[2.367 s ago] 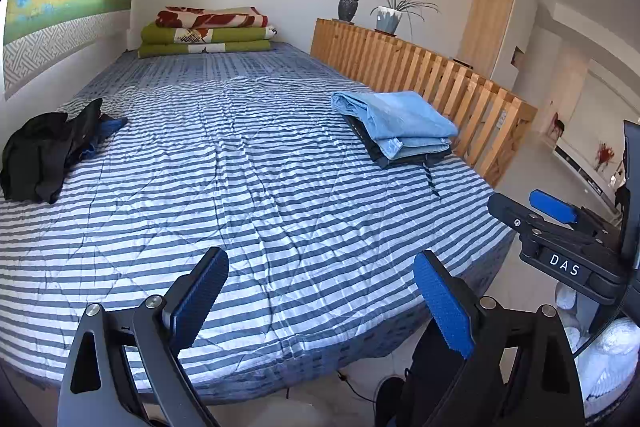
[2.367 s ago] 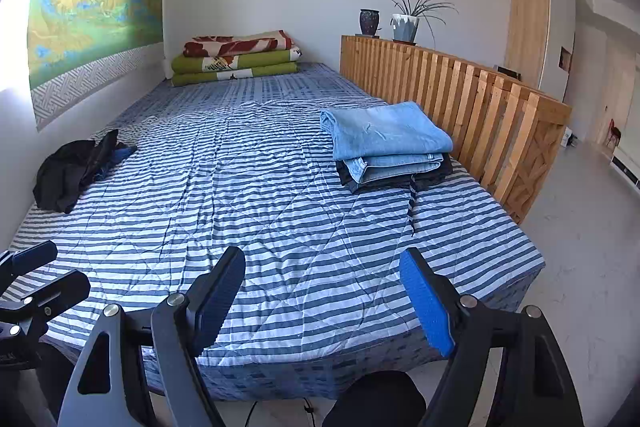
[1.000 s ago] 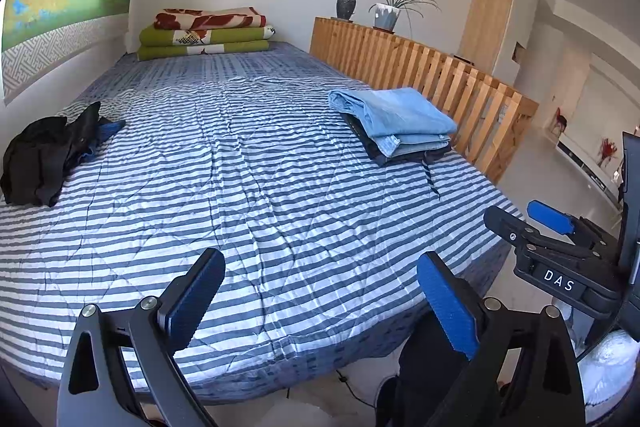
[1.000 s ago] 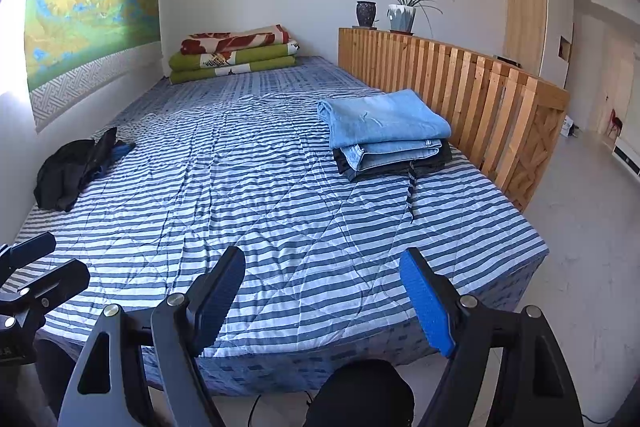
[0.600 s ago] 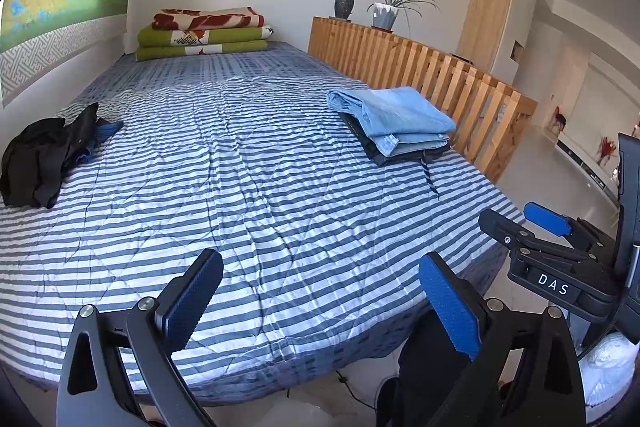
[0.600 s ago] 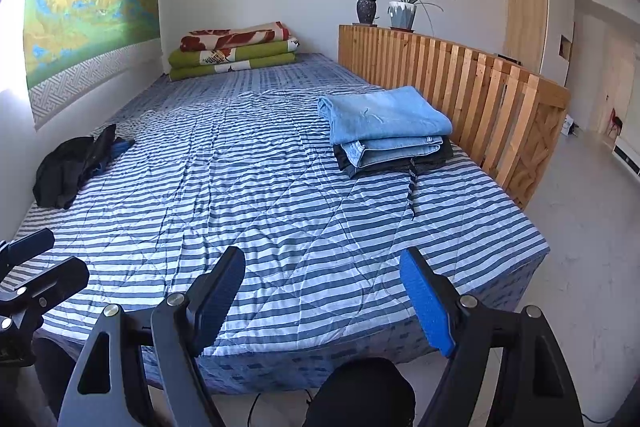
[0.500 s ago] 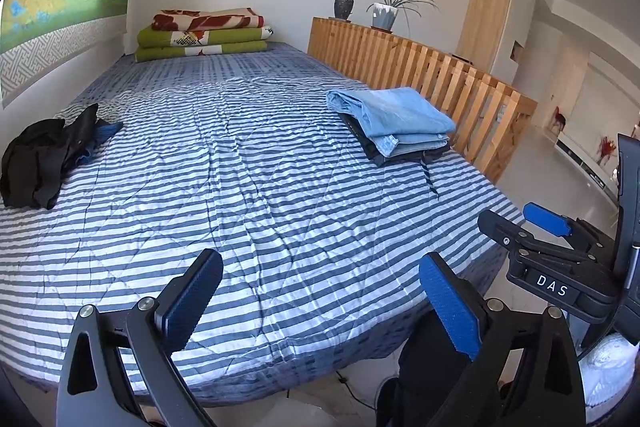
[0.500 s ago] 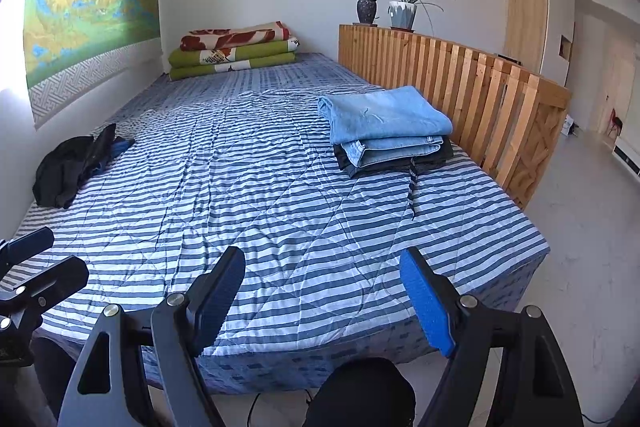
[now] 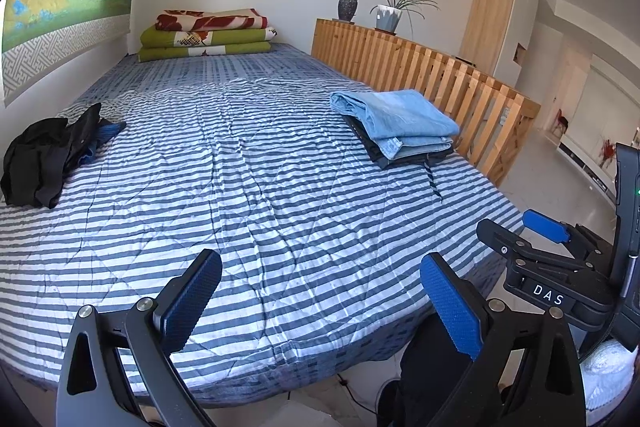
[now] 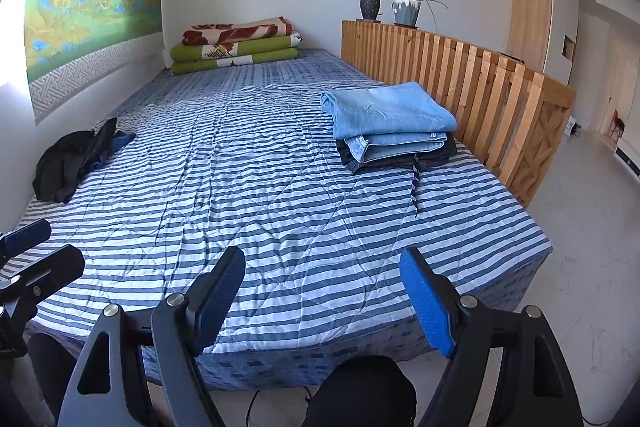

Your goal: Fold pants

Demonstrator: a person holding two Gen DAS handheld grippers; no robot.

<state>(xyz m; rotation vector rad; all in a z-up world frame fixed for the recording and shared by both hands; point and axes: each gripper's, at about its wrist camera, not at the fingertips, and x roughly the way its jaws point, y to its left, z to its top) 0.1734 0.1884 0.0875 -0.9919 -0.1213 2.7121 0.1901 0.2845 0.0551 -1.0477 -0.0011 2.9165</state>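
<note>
A crumpled heap of black pants (image 9: 42, 157) (image 10: 74, 159) lies at the bed's left edge by the wall. On the right side rests a stack of folded pants (image 9: 396, 125) (image 10: 390, 125), light blue denim over dark ones, a cord trailing off its front. My left gripper (image 9: 320, 301) hangs open over the bed's near edge, nothing between its fingers. My right gripper (image 10: 326, 297) is open and empty too, near the foot of the bed. Each gripper shows at the side of the other's view: the right gripper (image 9: 544, 247), the left gripper (image 10: 28, 259).
The striped blue and white quilt (image 9: 256, 187) covers the bed. Folded blankets (image 9: 208, 35) lie at the far end. A wooden slatted rail (image 10: 460, 79) with two plant pots (image 10: 404, 11) runs along the right. Pale floor (image 10: 592, 227) lies to the right.
Both grippers have drifted slightly back from the bed and stay open. The clothes on the bed have not moved.
</note>
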